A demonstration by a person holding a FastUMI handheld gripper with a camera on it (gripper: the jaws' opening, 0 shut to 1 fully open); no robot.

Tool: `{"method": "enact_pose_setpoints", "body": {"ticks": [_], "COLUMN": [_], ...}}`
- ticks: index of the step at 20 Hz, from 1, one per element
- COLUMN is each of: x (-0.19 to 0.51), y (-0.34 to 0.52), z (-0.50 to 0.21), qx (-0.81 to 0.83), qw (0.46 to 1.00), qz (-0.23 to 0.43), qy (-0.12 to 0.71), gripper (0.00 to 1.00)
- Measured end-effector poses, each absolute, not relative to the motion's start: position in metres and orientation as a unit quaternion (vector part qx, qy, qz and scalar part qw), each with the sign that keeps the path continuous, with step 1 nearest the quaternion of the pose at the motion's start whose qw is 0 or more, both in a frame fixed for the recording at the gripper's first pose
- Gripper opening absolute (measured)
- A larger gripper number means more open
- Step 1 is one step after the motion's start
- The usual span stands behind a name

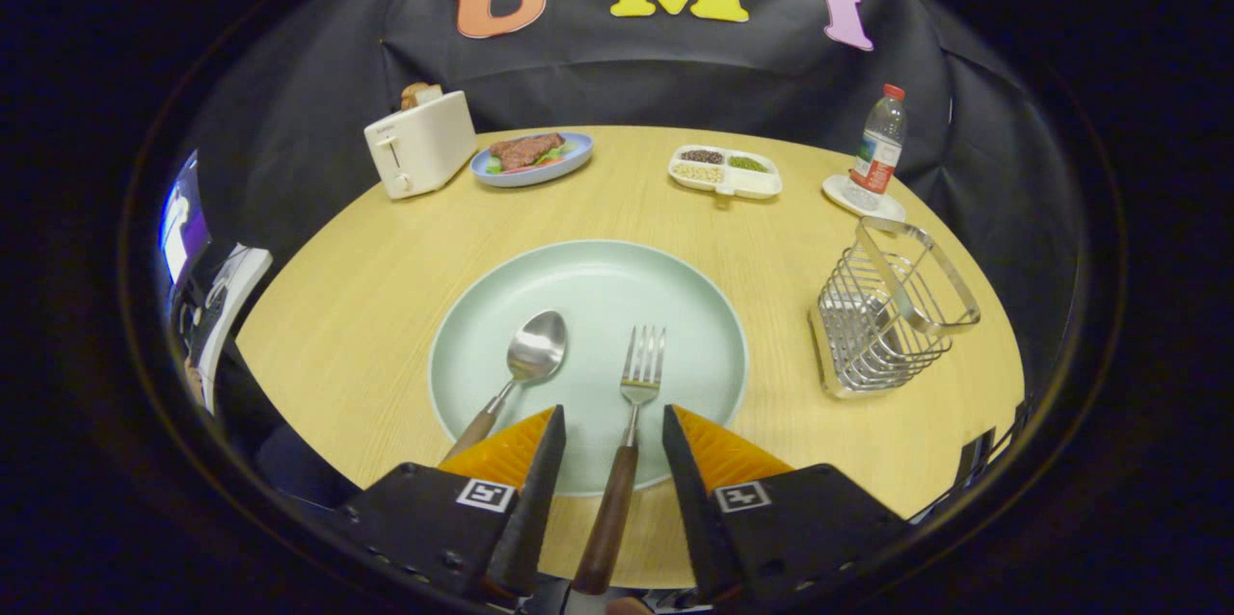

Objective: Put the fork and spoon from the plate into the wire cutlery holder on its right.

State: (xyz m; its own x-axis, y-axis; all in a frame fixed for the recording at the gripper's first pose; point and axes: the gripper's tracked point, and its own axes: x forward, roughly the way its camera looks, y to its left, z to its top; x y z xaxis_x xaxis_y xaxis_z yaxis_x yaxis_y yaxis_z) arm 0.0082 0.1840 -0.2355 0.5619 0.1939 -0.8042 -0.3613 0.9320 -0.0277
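A pale green plate (598,278) lies on the round wooden table, just ahead of the fingers. On it rest a spoon (525,360) and a fork (631,403), both with brown wooden handles pointing back towards me. My gripper (612,422) is open, and the fork's handle runs between its two fingers without either one touching it. The spoon's handle passes just outside the left finger. The wire cutlery holder (892,307) stands upright to the right of the plate, with nothing in it.
Along the table's far side stand a white toaster (419,145), a blue plate of food (532,157), a white divided dish (725,172) and a water bottle (879,152) on a coaster. A person's shoe (227,292) shows beyond the table's left edge.
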Motion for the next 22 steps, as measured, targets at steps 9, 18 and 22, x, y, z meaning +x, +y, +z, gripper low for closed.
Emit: {"method": "enact_pose_setpoints", "body": {"ticks": [9,18,22], "x": [0.009,0.004,0.003], "y": [0.178,0.174,0.166], "z": [-0.236,-0.221,-0.191], "qx": [-0.078,-0.043,-0.026], "qw": [0.869,0.863,0.867], "qz": [0.143,0.164,0.173], "qy": [0.467,0.476,0.467], "gripper": [0.17,0.00,0.01]}}
